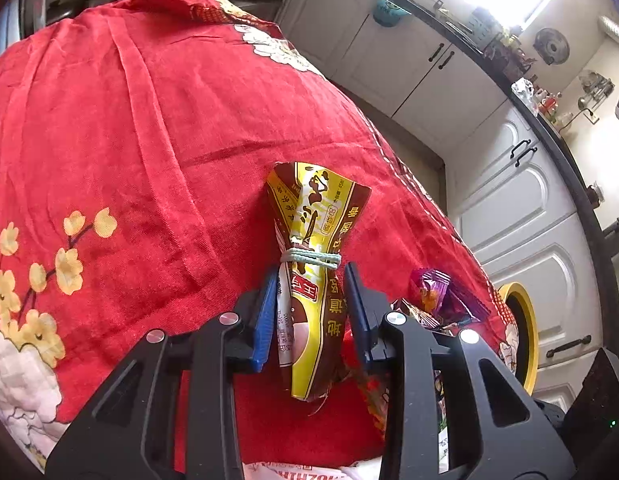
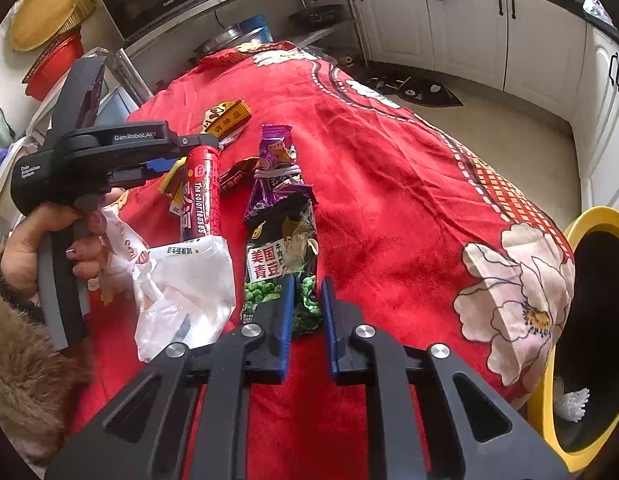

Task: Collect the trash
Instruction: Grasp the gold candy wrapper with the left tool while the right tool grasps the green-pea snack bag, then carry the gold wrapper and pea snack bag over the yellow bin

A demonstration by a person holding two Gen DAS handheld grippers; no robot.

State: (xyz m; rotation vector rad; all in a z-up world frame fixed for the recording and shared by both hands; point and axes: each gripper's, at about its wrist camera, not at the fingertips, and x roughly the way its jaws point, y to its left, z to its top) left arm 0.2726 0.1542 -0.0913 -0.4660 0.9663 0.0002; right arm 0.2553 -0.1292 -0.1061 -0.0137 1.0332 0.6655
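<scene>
A yellow-and-brown snack packet (image 1: 309,208), tied with a pale band, stands between the blue pads of my left gripper (image 1: 311,276), which press on its lower half. My right gripper (image 2: 307,282) is shut on the near corner of a green pea packet (image 2: 281,256) that lies on the red floral cloth (image 2: 389,180). Just beyond it rests a purple packet (image 2: 275,168), seen also in the left wrist view as the purple packet (image 1: 441,292) to the right. A red tube (image 2: 201,196) and a white plastic bag (image 2: 189,288) lie to the left.
A yellow-rimmed bin (image 2: 589,320) stands off the cloth's right edge. A yellow carton (image 2: 227,116) and a small brown wrapper (image 2: 237,174) lie farther back. A person's hand (image 2: 37,248) grips the left tool. White cabinets (image 1: 509,200) line the right side.
</scene>
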